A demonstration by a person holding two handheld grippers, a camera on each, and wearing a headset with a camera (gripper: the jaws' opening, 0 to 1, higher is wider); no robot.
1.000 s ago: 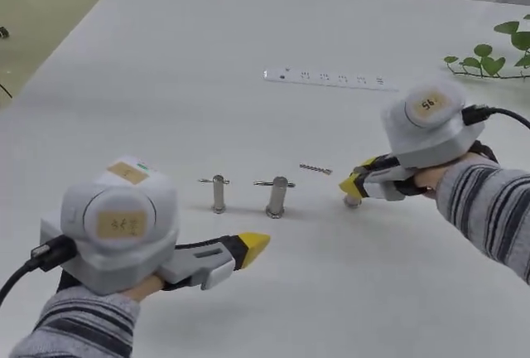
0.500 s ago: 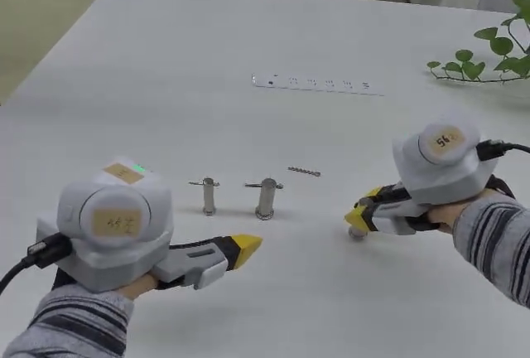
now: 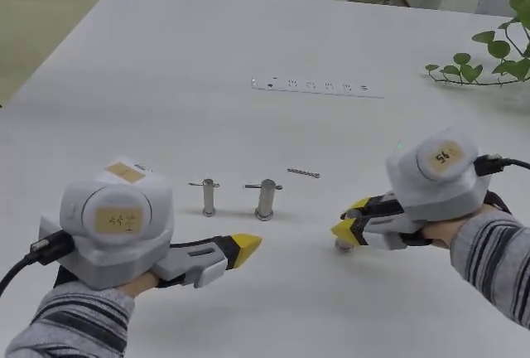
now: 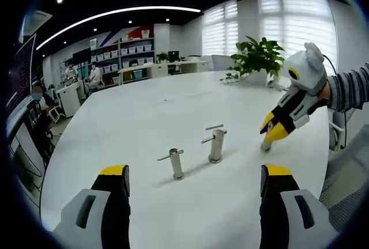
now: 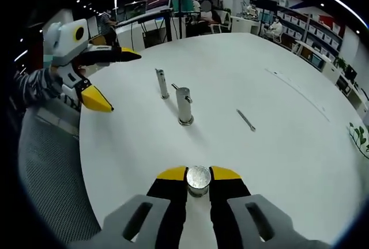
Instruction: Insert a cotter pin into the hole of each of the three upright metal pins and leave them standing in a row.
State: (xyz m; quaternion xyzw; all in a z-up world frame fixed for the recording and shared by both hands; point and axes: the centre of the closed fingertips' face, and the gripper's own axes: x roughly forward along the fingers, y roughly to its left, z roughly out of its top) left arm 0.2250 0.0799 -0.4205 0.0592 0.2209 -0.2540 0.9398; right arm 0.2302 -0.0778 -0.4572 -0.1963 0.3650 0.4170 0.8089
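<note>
— Third metal pin [image 5: 199,180]: where was it?
— It was between the yellow tips of the right gripper [image 5: 199,174], which was clenched on its top. In the head view the third metal pin stood straight under these tips, with its foot at the desk [image 3: 166,84]. I could not tell if the foot really touched the surface.
— And the other one?
— The left gripper [image 4: 196,175] was released, with its two jaws wide apart. It was held low over the desk, close to the person, and it pointed toward the row.
— What stood in the row?
— The first metal pin [image 3: 209,196] and the second metal pin [image 3: 265,199] stood upright, side by side but apart, between the two grippers. The inserted cotter pins [image 3: 252,186] crossed them near the top. The third metal pin was to the right of the second one, with a wider gap.
— Anything more on the desk?
— One loose cotter pin [image 3: 303,173] lay flat, just behind and to the right of the second metal pin. Farther back lay a white power strip [image 3: 317,86], and a green plant [image 4: 259,56] was at the far right side.
</note>
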